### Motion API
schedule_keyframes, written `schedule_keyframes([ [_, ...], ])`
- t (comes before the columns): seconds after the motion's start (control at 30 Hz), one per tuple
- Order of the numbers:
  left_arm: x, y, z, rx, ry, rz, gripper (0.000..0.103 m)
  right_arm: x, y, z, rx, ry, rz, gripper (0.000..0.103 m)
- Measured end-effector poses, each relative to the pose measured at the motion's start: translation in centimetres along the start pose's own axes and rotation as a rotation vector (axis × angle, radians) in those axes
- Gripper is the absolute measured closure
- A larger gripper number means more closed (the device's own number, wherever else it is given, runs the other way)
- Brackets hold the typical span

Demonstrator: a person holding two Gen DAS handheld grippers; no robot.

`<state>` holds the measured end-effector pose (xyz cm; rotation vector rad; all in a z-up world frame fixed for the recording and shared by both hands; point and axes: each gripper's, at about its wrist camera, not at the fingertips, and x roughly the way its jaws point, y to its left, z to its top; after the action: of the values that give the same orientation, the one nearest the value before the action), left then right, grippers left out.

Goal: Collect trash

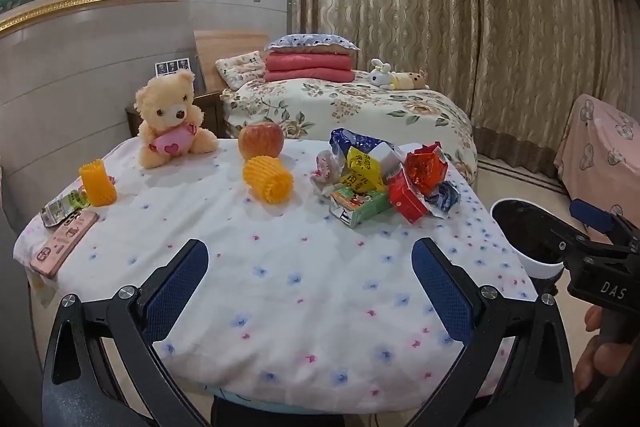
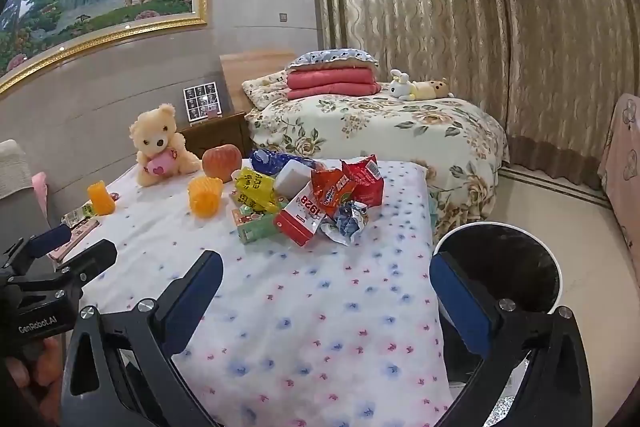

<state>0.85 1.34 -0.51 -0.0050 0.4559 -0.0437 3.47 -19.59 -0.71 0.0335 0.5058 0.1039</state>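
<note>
I hold both tools, left tool (image 1: 308, 275) and right tool (image 2: 326, 291), empty with jaws apart, facing the wrapper pile (image 2: 316, 195); the bin (image 2: 500, 267) waits beside the desk (image 2: 320, 327).

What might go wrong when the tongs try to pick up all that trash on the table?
1. The wrappers and cartons in the trash pile overlap, so grabbing one may drag others off the table edge.
2. The bin stands beside the table, lower than its top; a light wrapper dropped from above could miss it.
3. The apple and teddy bear are near the pile; the open left tongs could knock them, or grab them by mistake.
</note>
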Motion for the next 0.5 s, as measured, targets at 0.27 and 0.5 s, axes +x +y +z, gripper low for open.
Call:
schedule_keyframes([
  [0.27,0.04,0.06,-0.06,-0.003,0.000,-0.002,0.000,0.06,0.15,-0.16,-0.004,0.004,0.000,0.000],
  [0.5,0.04,0.02,-0.07,-0.002,-0.001,-0.004,0.000,0.05,0.16,-0.10,-0.004,0.005,-0.001,0.000],
])
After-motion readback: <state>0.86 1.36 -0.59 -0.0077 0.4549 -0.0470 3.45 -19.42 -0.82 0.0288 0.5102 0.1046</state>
